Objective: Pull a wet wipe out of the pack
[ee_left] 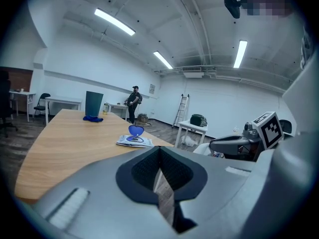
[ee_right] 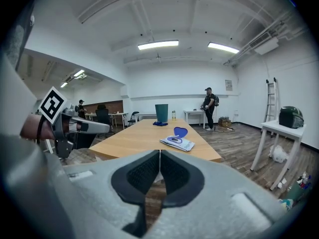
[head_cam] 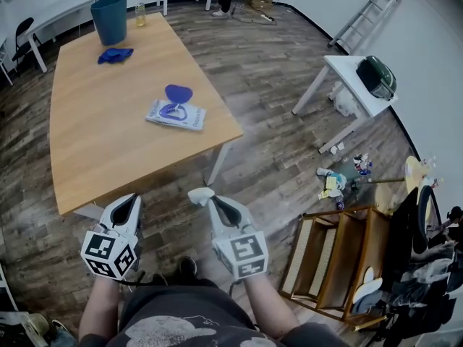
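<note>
I am in the approach step, and nothing is touched so far. The flat white wet wipe pack, its rounded blue lid flipped up, lies on the light wooden worktop towards its right edge, well ahead of me. My left gripper has its fingers pressed together on nothing, and so does my right gripper. Both hang short of the worktop's near edge. Next, I judge, I must reach over the worktop, steady the pack with one gripper, spread the other's fingers and pinch the wipe at the opening.
</note>
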{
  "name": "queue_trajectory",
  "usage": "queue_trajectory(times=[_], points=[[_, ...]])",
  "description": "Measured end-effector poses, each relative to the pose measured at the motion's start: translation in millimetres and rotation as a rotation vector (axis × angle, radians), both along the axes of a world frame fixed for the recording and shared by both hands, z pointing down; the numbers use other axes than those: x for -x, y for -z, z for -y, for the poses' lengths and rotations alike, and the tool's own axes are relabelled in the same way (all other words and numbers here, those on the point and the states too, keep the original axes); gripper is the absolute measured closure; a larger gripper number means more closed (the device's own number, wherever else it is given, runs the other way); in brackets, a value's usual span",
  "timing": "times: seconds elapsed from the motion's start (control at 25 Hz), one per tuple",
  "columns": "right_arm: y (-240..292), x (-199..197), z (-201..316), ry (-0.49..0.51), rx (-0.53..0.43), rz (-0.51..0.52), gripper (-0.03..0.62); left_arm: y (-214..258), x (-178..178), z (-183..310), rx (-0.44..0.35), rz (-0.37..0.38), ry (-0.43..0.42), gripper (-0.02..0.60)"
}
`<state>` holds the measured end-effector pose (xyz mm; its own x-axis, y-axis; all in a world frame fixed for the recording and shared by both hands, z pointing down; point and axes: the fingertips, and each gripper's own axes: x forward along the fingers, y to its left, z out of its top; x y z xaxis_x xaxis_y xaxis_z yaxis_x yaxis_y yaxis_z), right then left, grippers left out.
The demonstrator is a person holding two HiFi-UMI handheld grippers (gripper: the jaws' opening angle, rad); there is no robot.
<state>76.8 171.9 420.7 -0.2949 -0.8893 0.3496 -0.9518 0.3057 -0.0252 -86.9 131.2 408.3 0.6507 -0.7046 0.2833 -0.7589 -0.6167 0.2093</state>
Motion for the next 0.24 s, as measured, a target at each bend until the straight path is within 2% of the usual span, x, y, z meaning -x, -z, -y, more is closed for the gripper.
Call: queue_trajectory(times=[0.24], points=[[2.2, 10.5, 6.2, -0.01, 0.006, -0.011, 0.595, 1.5, 8.3, 3.0, 0.003, -0.017, -0.012, 0.563]])
